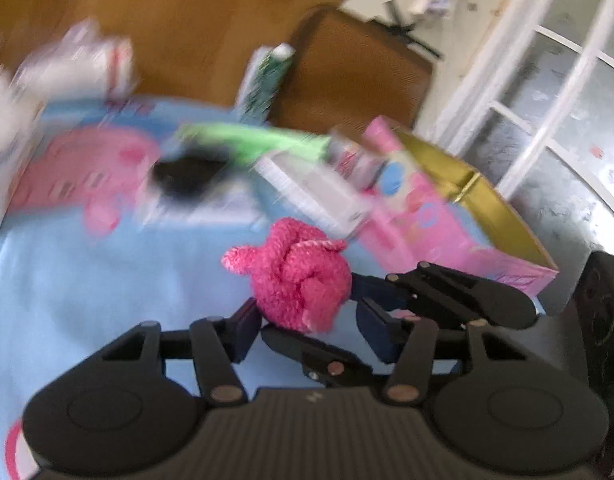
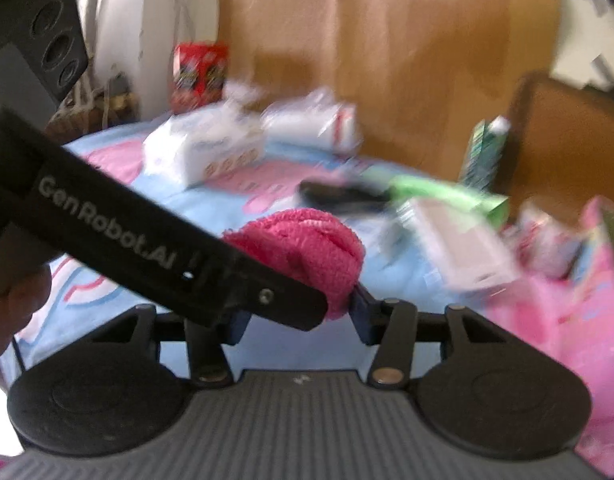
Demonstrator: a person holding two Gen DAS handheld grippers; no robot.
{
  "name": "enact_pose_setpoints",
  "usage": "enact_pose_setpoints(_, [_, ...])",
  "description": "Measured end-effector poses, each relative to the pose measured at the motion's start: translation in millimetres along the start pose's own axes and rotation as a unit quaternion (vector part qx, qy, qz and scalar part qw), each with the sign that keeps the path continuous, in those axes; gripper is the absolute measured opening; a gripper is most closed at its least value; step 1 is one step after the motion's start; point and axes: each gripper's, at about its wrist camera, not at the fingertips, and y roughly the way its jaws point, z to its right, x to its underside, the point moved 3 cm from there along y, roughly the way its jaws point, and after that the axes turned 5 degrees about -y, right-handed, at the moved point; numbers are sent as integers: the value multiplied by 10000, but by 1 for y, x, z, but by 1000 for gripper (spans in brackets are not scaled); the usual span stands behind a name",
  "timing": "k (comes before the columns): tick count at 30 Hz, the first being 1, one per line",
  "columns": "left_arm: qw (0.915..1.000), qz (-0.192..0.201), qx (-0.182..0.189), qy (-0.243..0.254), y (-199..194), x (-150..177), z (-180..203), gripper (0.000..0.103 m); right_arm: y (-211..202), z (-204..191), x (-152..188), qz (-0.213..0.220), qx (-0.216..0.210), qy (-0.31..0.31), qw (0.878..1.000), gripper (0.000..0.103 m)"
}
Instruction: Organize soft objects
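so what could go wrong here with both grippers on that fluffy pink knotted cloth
1. Both the left gripper and the right gripper close around the fluffy pink knotted cloth; pulling apart might undo the knot or slip one grip.
2. The black linkages overlap closely, so the grippers could collide.
3. Boxes crowd the blue printed sheet nearby; a swing might knock them.
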Motion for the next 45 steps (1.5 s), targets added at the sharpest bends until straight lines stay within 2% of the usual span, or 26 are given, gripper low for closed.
enact_pose_setpoints(6, [9963, 183, 478, 696, 28, -43, 75, 53, -50, 61, -10, 513, 1052, 47, 9931, 54])
enact_pose_setpoints(13, [9872, -35, 1039, 1207, 94, -61, 163, 55, -97, 139, 15, 494, 2007, 524, 9770, 54])
enact_pose_setpoints(16, [9854, -130, 1069, 1319, 117, -60, 188, 60, -100, 164, 31, 279, 2320, 738, 9695, 55])
enact_pose_setpoints(18, [9856, -138, 983, 1369, 128, -58, 198, 74, -96, 178, 42, 26, 2542, 928, 9627, 57])
enact_pose_setpoints(21, [9851, -56, 897, 1463, 131, -55, 202, 82, -95, 194, 54, -99, 2841, 1191, 9513, 71])
enact_pose_setpoints(22, [9853, -1, 880, 1467, 127, -54, 200, 85, -98, 198, 58, -64, 2904, 1280, 9483, 78])
enact_pose_setpoints(23, [9858, 66, 847, 1450, 122, -54, 197, 88, -101, 199, 59, -9, 2943, 1371, 9458, 81])
enact_pose_setpoints(27, [9894, 294, 730, 1224, 94, -57, 167, 88, -109, 195, 58, 213, 2888, 1590, 9438, 81])
enact_pose_setpoints(30, [9918, 565, 510, 1025, 63, -54, 133, 89, -112, 179, 50, 492, 2822, 1561, 9453, 82])
enact_pose_setpoints(34, [9924, 943, -45, 792, 17, -39, 73, 90, -116, 156, 29, 1025, 2558, 1430, 9506, 81])
enact_pose_setpoints(38, [9895, 1146, -814, 325, -17, -26, 9, 90, -107, 117, 10, 1270, 2136, 1240, 9607, 81])
enact_pose_setpoints(40, [9864, 1182, -1138, -1, -29, -18, -25, 90, -95, 96, 2, 1287, 1877, 1151, 9669, 81])
enact_pose_setpoints(43, [9774, 1121, -1770, -275, -37, -8, -64, 90, -69, 69, -6, 1061, 1520, 1002, 9776, 80])
enact_pose_setpoints(45, [9762, 1092, -1819, -452, -42, -3, -80, 90, -52, 52, -8, 865, 1261, 949, 9837, 80])
